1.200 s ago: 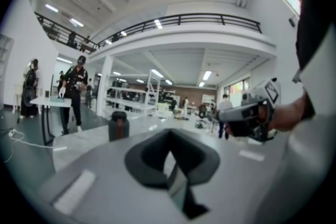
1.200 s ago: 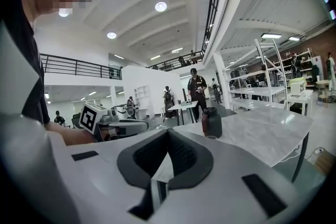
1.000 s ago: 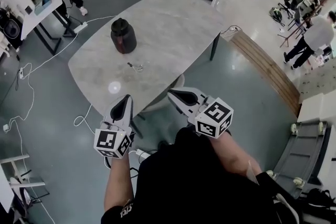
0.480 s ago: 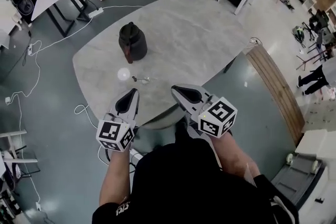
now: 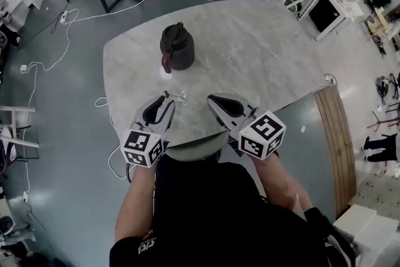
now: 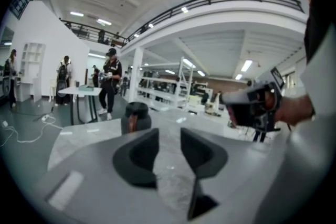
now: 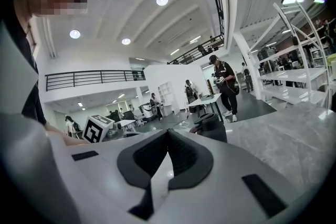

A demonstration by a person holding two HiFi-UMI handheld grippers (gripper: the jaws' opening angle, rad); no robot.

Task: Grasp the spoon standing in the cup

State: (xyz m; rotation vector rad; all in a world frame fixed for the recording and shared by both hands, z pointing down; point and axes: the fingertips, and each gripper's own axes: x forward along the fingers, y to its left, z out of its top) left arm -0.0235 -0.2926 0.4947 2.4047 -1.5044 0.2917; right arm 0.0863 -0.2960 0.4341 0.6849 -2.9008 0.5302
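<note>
I am wearing a black short-sleeved shirt (image 5: 212, 209), filling the head view at six o'clock, with white lettering (image 5: 147, 248) showing on the left sleeve's hem at seven o'clock. My left gripper (image 5: 165, 100) is showing a pale grey shell with black padded liners; its jaws are opening with nothing between them. A marker cube (image 5: 142, 148) of black-and-white squares is sitting on it at eight o'clock. My right gripper (image 5: 215, 102) is wearing the same grey and black, with black rectangular patches (image 7: 262, 194) on its shell, and a second marker cube (image 5: 262, 134) is sitting at four o'clock.
</note>
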